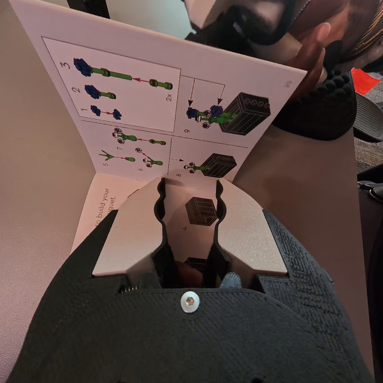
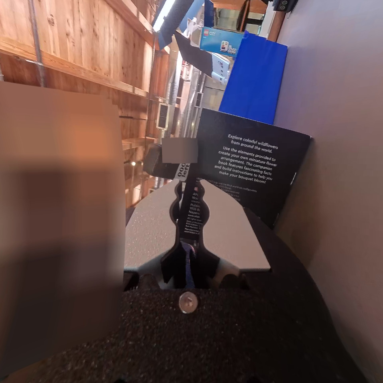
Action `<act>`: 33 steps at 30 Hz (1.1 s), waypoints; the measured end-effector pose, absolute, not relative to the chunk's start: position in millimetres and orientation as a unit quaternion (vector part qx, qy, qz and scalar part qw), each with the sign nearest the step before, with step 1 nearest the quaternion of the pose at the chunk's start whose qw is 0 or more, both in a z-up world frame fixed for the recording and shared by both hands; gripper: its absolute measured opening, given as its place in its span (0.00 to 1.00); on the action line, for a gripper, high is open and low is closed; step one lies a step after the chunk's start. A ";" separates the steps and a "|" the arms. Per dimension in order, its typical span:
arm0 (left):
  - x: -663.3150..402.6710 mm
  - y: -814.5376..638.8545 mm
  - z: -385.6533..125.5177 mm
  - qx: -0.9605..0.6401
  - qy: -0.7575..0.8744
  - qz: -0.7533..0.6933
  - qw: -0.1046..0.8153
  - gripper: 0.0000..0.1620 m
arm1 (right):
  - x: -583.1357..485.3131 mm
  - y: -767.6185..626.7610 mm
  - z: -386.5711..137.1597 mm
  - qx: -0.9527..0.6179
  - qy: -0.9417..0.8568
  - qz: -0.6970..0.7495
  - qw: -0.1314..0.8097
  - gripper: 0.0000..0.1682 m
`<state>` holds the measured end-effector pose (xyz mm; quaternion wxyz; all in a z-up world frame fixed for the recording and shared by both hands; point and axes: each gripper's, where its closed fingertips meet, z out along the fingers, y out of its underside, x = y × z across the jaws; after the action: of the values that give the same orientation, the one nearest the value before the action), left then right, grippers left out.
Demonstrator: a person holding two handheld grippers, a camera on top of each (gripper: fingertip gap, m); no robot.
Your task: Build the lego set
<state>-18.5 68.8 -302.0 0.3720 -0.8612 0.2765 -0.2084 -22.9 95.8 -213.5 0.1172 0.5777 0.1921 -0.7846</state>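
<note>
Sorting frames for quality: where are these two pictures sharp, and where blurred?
Left wrist view: open white instruction booklet is sharp, dark shapes at top right smeared. Right wrist view: black cardboard box fairly sharp, wooden wall soft, left third covered by a privacy patch.

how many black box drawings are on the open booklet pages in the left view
3 clear: one on the upright page upper right, one lower, one on the flat page between the fingers. A fourth may hide behind them.

one instruction booklet (image 1: 145, 99), two grippers (image 1: 189, 186)
</note>
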 end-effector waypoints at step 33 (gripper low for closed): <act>-18.5 68.1 -302.3 -0.862 0.275 -0.210 0.371 0.29 | -16.7 103.1 -217.0 0.591 0.160 -0.781 0.126 0.03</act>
<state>-18.5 68.1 -302.3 0.3705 -0.8619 0.2748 -0.2104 -16.7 103.1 -217.0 0.1263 0.5905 0.1603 -0.7808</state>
